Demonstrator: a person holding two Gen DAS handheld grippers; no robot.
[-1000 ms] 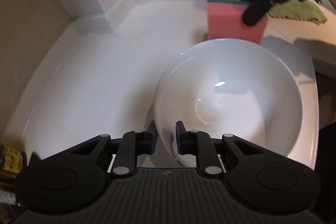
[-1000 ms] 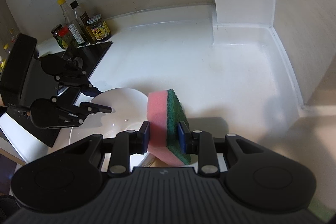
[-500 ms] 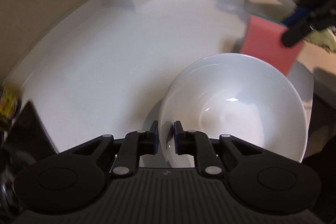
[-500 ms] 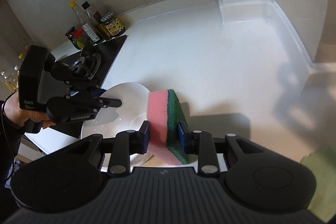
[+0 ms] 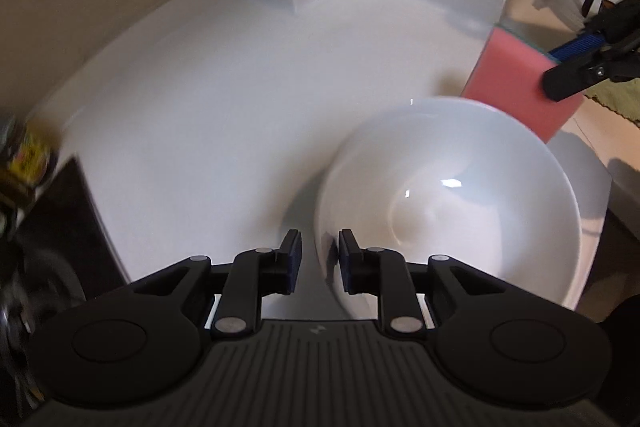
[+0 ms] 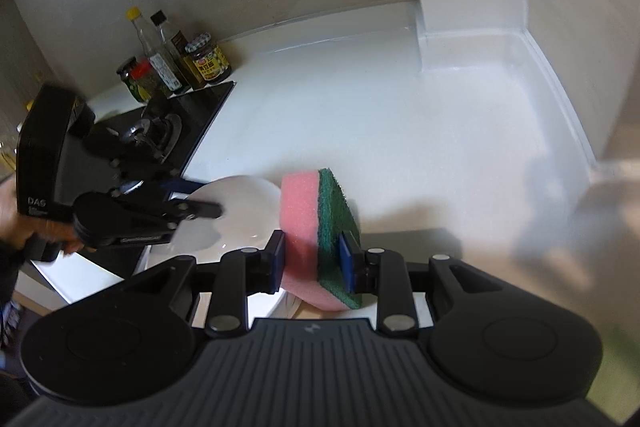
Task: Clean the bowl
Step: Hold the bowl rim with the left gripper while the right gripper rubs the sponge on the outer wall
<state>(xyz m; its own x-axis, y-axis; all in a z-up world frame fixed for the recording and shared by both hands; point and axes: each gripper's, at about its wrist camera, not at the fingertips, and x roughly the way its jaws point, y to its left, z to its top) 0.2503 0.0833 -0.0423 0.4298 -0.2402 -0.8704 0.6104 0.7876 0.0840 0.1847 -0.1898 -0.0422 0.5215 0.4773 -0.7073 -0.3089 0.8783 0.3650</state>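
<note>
Your work surface is a glossy white countertop [image 6: 384, 115] with a raised curved lip along the beige walls. On it you have a round white ceramic bowl [image 5: 472, 195], a black glass stove panel [image 6: 192, 119] at one end, and a cluster of sauce bottles and jars [image 6: 176, 67] against the wall.

Dim, warm indoor light; a small glare spot inside the white bowl [image 5: 448, 203]. Edges bend and darken, the left ones smeared by motion blur.
</note>
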